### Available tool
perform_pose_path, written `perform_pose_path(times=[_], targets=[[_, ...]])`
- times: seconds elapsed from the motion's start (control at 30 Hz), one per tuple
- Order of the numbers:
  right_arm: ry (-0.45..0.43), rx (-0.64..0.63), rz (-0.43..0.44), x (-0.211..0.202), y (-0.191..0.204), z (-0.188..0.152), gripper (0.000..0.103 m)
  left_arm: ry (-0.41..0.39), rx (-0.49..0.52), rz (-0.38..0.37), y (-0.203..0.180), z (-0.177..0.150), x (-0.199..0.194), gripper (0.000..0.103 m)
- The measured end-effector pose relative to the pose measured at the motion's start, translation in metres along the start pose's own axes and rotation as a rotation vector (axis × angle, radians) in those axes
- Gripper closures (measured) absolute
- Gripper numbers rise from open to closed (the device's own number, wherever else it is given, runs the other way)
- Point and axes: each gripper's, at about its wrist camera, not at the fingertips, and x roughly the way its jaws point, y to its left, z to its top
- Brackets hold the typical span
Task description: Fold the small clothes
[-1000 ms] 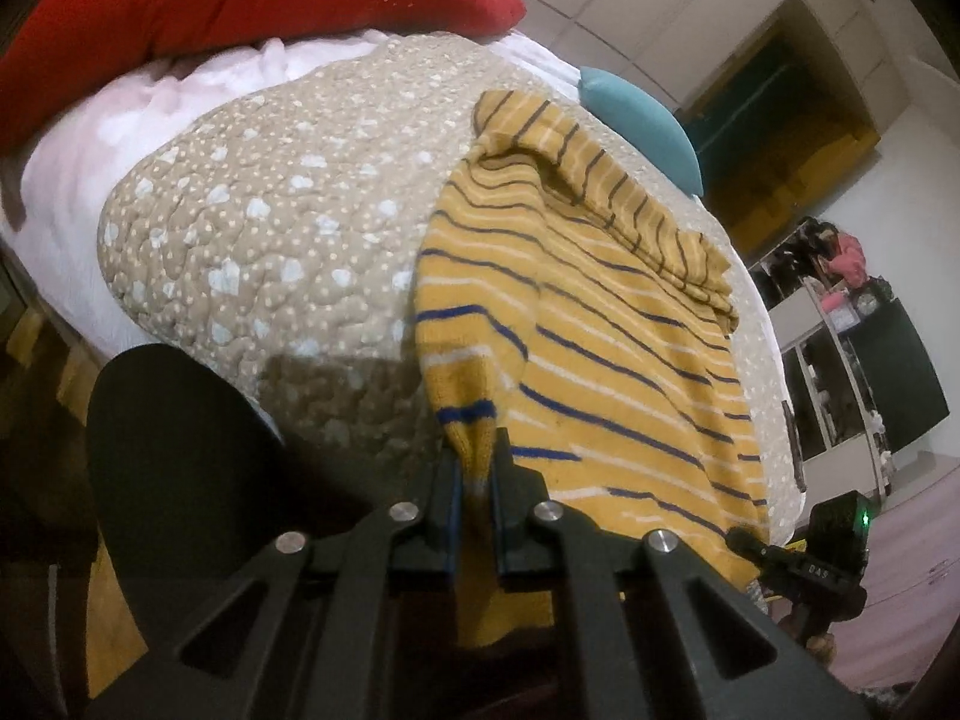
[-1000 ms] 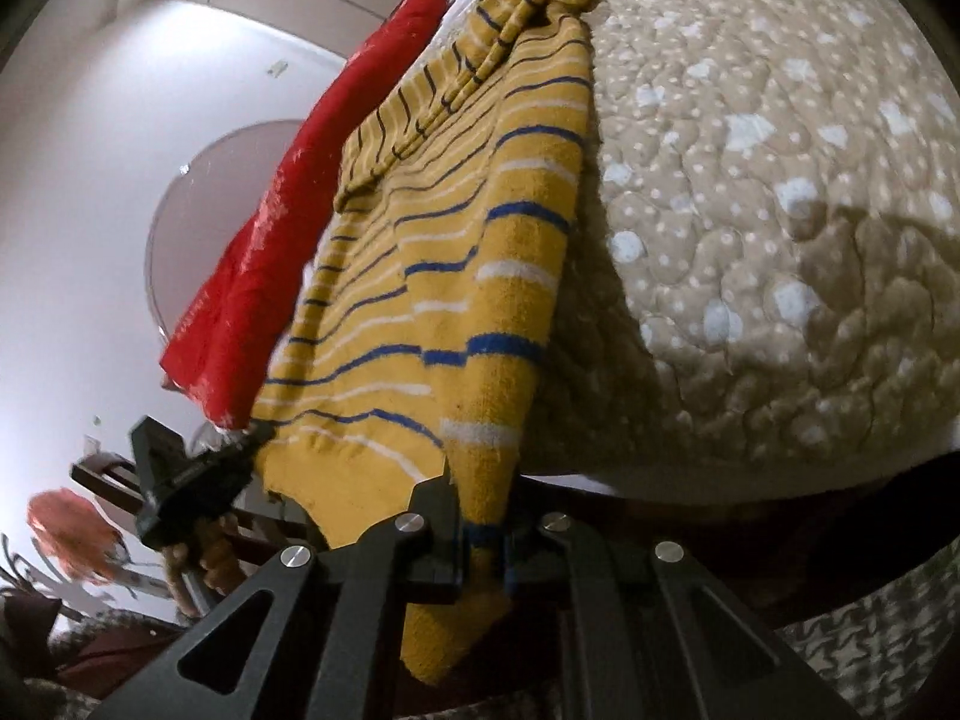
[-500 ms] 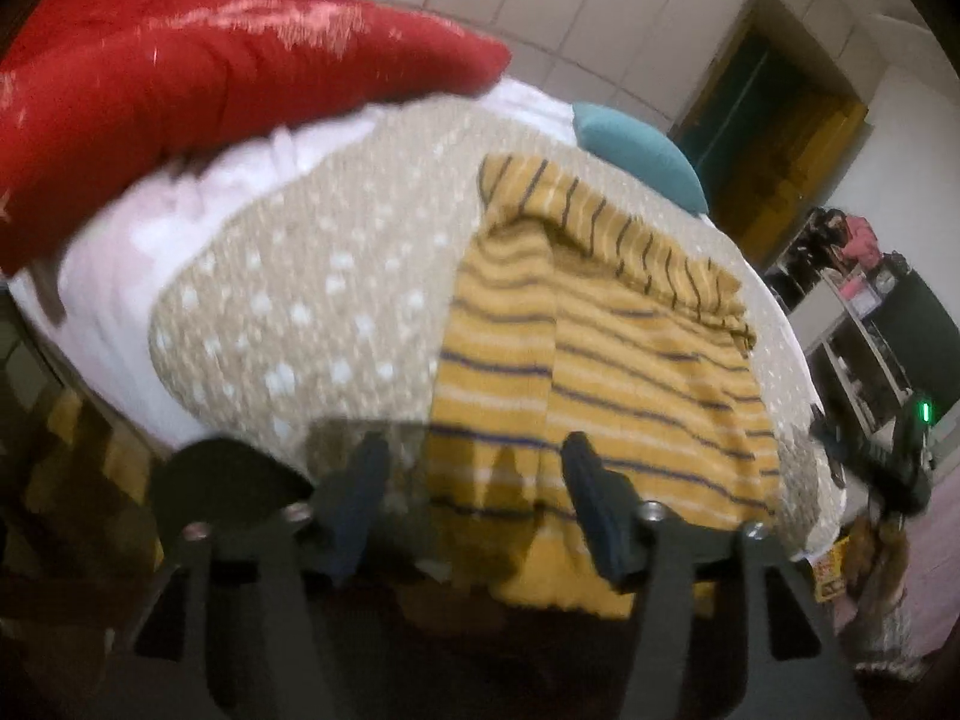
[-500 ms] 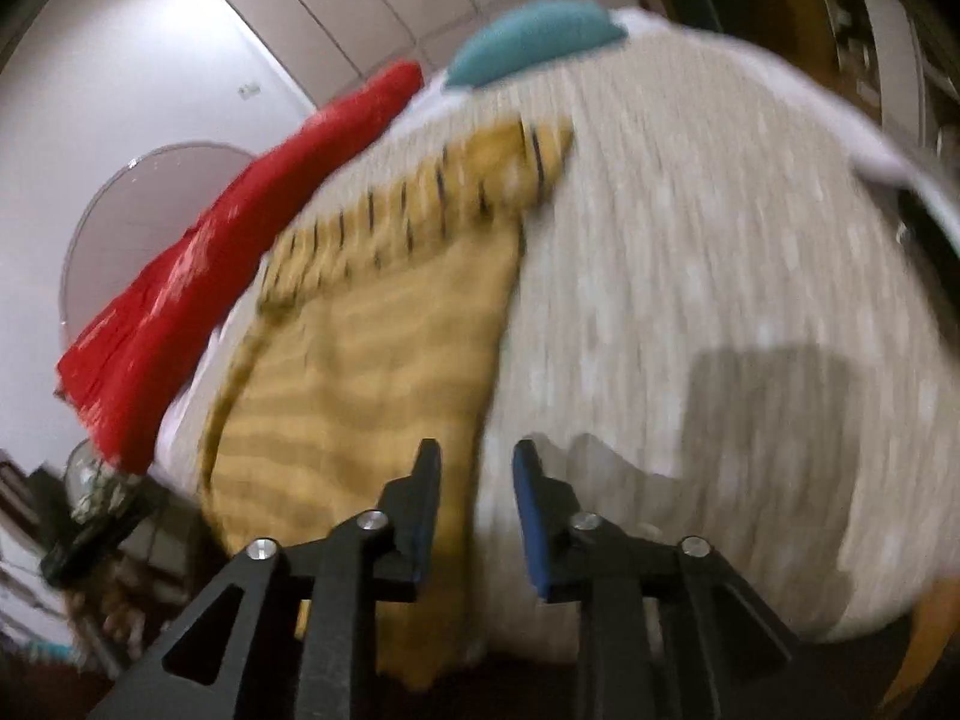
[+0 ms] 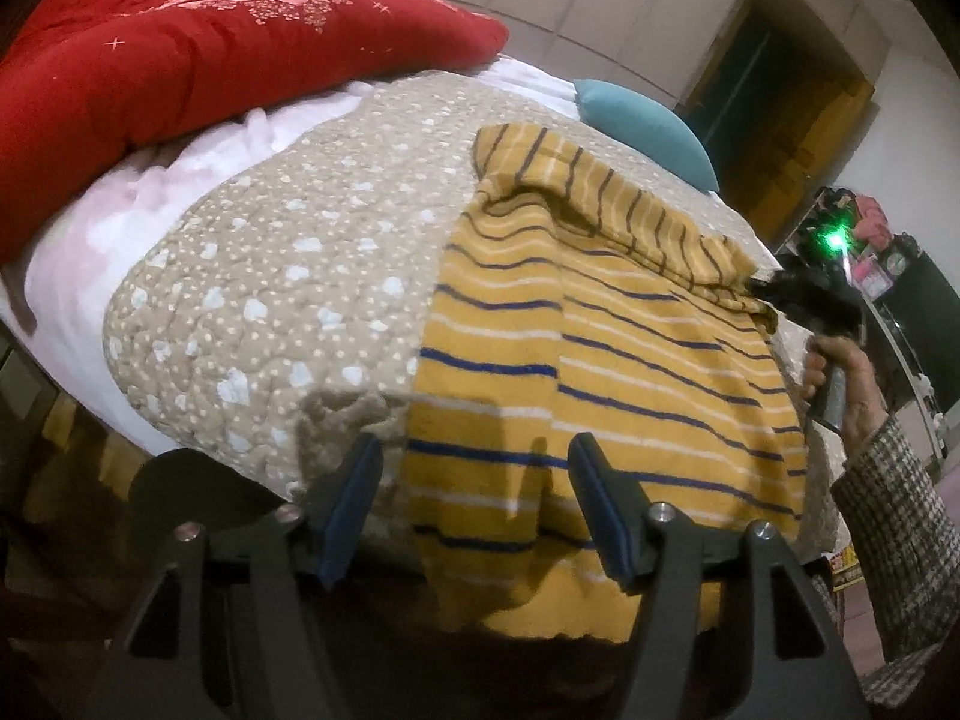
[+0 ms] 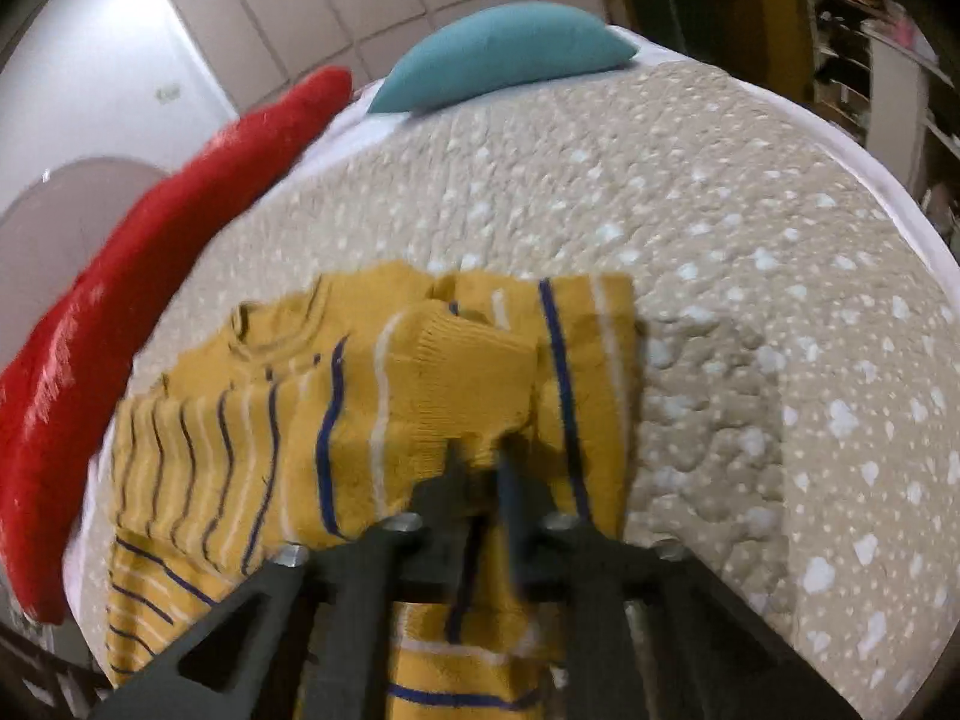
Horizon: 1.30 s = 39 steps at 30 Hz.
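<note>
A yellow sweater with blue and white stripes (image 5: 600,360) lies on the beige quilt (image 5: 288,276), its hem hanging over the near edge. My left gripper (image 5: 474,504) is open and empty just above the hem. In the right wrist view the sweater (image 6: 372,420) is bunched, and my right gripper (image 6: 477,462) is shut on its ribbed sleeve cuff (image 6: 462,378). The right gripper also shows in the left wrist view (image 5: 804,294), at the sweater's far right corner.
A red duvet (image 5: 180,72) lies along the far left of the bed and a teal pillow (image 5: 648,126) at the back. In the right wrist view they show as the duvet (image 6: 120,276) and pillow (image 6: 504,54). Shelves and clutter stand to the right (image 5: 882,264).
Both grippers let go of the hem corners. The left one opened wide and stays by the hem. The right one moved up the sweater and shut on the sleeve cuff.
</note>
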Motion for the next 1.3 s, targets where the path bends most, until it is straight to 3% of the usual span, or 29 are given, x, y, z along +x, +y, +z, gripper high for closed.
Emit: perform_pose_path(times=[0.13, 0.17, 0.2, 0.37, 0.43, 0.53, 0.7, 0.8, 0.97, 1.03, 1.07, 1.1, 1.17, 1.23, 1.3], targets=[[-0.017, 0.086, -0.177, -0.009, -0.035, -0.003, 0.101, 0.011, -0.036, 0.017, 0.014, -0.001, 0.005, 0.04], [-0.014, 0.103, -0.263, -0.011, -0.046, -0.005, 0.101, 0.018, -0.053, 0.014, 0.017, -0.002, 0.006, 0.04], [-0.005, 0.117, -0.265, -0.012, -0.053, -0.007, 0.1, 0.021, -0.061, 0.012, 0.019, -0.003, 0.007, 0.04], [0.005, 0.183, 0.03, -0.053, -0.074, -0.049, 0.094, 0.033, -0.078, 0.006, 0.024, -0.009, 0.009, 0.04], [0.038, 0.176, 0.135, -0.066, -0.067, -0.078, 0.07, 0.045, -0.09, -0.01, 0.027, -0.012, 0.011, 0.038], [0.12, 0.148, 0.317, -0.089, -0.061, -0.136, 0.066, 0.07, -0.111, -0.037, 0.03, -0.021, 0.016, 0.037], [0.203, 0.115, 0.461, -0.112, -0.052, -0.21, 0.065, 0.132, -0.159, -0.127, 0.031, -0.042, 0.036, 0.035], [0.256, 0.131, 0.498, -0.109, -0.048, -0.239, 0.062, 0.18, -0.191, -0.183, 0.028, -0.054, 0.051, 0.035], [0.309, 0.162, 0.539, -0.096, -0.032, -0.265, 0.044, 0.198, -0.161, -0.261, 0.011, -0.065, 0.055, 0.035], [0.307, 0.133, 0.539, -0.096, -0.022, -0.272, 0.031, 0.198, -0.13, -0.277, 0.005, -0.066, 0.052, 0.046], [0.305, 0.119, 0.532, -0.095, -0.016, -0.273, 0.03, 0.206, -0.098, -0.273, 0.0, -0.067, 0.049, 0.075], [0.304, 0.101, 0.52, -0.094, -0.011, -0.274, 0.029, 0.216, -0.073, -0.257, -0.004, -0.067, 0.048, 0.095], [0.314, 0.094, 0.524, -0.093, -0.006, -0.278, 0.034, 0.21, -0.038, -0.225, -0.01, -0.066, 0.04, 0.095], [0.333, 0.105, 0.562, -0.092, -0.002, -0.28, 0.077, 0.2, -0.027, -0.222, -0.013, -0.064, 0.032, 0.095], [0.344, 0.116, 0.596, -0.094, 0.002, -0.282, 0.086, 0.18, -0.016, -0.223, -0.017, -0.058, 0.021, 0.095]])
